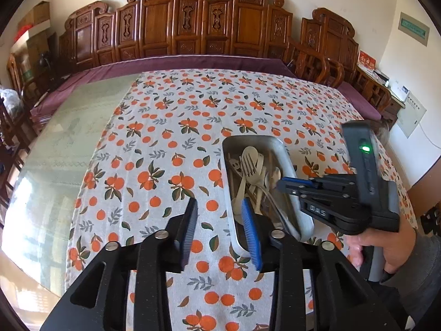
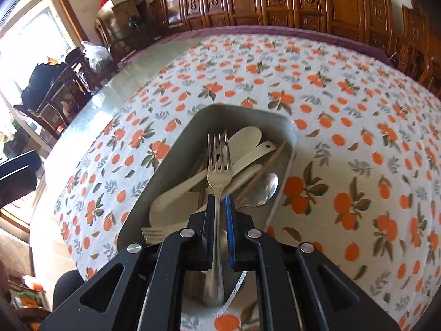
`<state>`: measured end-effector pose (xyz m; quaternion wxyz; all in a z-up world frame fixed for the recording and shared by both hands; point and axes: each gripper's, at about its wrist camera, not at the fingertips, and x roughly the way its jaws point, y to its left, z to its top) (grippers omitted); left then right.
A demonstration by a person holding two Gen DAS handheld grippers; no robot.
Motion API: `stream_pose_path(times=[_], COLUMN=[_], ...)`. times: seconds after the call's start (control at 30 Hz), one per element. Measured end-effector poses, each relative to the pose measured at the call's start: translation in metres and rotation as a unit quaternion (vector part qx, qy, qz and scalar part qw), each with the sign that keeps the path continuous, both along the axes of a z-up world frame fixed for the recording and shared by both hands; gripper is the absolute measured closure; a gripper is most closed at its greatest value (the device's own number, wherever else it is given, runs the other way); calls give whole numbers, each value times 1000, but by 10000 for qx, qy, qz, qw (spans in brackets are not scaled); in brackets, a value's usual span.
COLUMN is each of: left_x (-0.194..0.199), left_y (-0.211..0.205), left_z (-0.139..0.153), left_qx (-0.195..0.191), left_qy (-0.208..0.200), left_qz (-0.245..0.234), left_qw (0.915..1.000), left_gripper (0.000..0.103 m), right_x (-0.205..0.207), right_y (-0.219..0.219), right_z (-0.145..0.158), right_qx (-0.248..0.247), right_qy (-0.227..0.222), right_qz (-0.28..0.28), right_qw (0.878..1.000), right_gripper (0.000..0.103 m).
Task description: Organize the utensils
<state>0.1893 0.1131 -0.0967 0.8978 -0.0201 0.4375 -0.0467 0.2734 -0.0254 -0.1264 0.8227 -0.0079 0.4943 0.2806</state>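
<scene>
The task is judged nearly done: the utensils are gathered in the tray (image 1: 303, 222), at 4 o'clock on the worktop (image 1: 165, 127), and none is seen loose on the cloth. One fork (image 2: 219, 165) is clamped in the right tool (image 2: 219, 212) above the tray, not yet laid down. The left tool (image 1: 220, 229) stands apart and empty. Only the right wrist view shows the clamped fork; only the left shows a hand (image 1: 391, 251).

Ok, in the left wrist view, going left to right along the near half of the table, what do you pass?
Bare glossy green tabletop → white cloth printed with oranges → open left gripper → grey metal tray of utensils → right gripper → hand holding it.
</scene>
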Motion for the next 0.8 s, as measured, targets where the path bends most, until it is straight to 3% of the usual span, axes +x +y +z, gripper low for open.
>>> stream_pose_path(times=[0.1, 0.23, 0.4, 0.47, 0.67, 0.8], left_x=[-5, -16, -32, -38, -64, -81], left_y=[-6, -21, -40, -47, -78, -96], left_z=[6, 17, 27, 31, 50, 68], left_qx=[19, 48, 152, 144, 157, 211], left_qy=[-87, -267, -511, -561, -898, -1138], left_qz=[7, -18, 3, -2, -132, -134], left_qw=[10000, 9996, 9986, 9983, 9957, 9932], left_gripper=[59, 36, 16, 10, 8, 8], right_x=[-17, -48, -85, -100, -141, -163], right_y=[-17, -46, -85, -102, -141, -166], right_z=[19, 47, 71, 81, 114, 141], right_qx=[72, 122, 224, 250, 240, 307], right_qy=[-248, -627, -943, -1062, -1573, -1877], right_qz=[-59, -156, -443, -618, -1057, -1327], right_qw=[9996, 9978, 9943, 9921, 9816, 9727], right_gripper=[93, 92, 78, 60, 27, 10])
